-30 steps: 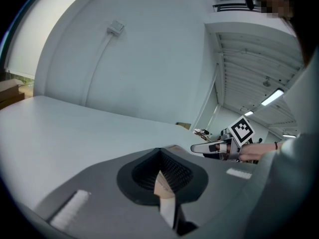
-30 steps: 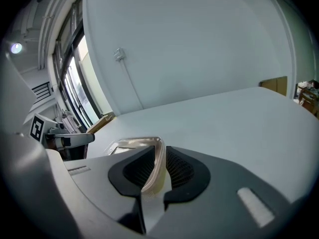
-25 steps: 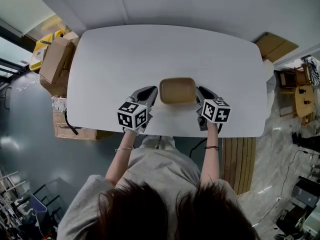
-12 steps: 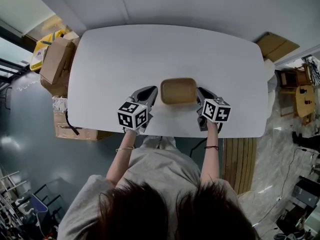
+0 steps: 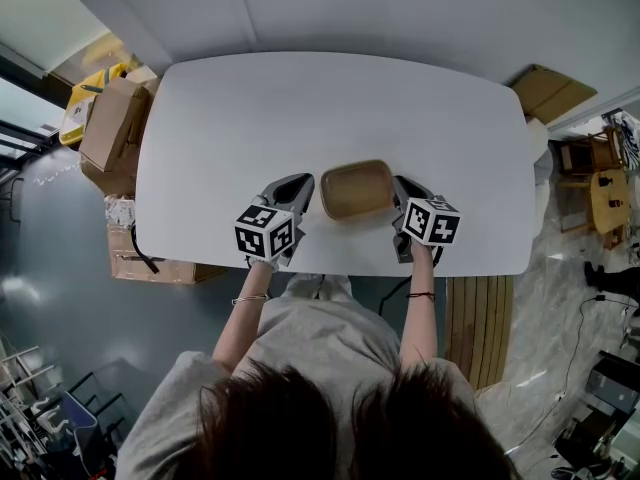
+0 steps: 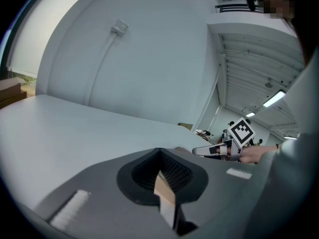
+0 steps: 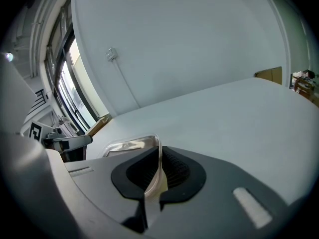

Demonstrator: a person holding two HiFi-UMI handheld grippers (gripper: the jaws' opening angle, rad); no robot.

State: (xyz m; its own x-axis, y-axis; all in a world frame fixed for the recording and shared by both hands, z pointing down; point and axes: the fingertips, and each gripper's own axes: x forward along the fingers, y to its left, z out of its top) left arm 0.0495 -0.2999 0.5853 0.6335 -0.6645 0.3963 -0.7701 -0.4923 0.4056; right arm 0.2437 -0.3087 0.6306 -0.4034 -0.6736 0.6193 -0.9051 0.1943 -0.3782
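tray: tan, shallow, rounded rectangle with a thin glossy rim; centre of the head view, near the white table's front edge
left gripper: jaws clamped on the tray's left rim
right gripper: jaws clamped on its right rim

In the left gripper view we get only a tan sliver of the tray pinched by the left gripper. The rest is hidden behind its grey body, and the clutter at 3 o'clock is too small to ID. In the head view that gripper and the right gripper cover the tray's rim at 9 and 3 o'clock, boxes at 10 o'clock go partly under the table, and furniture at 3 o'clock is cut by the edge.
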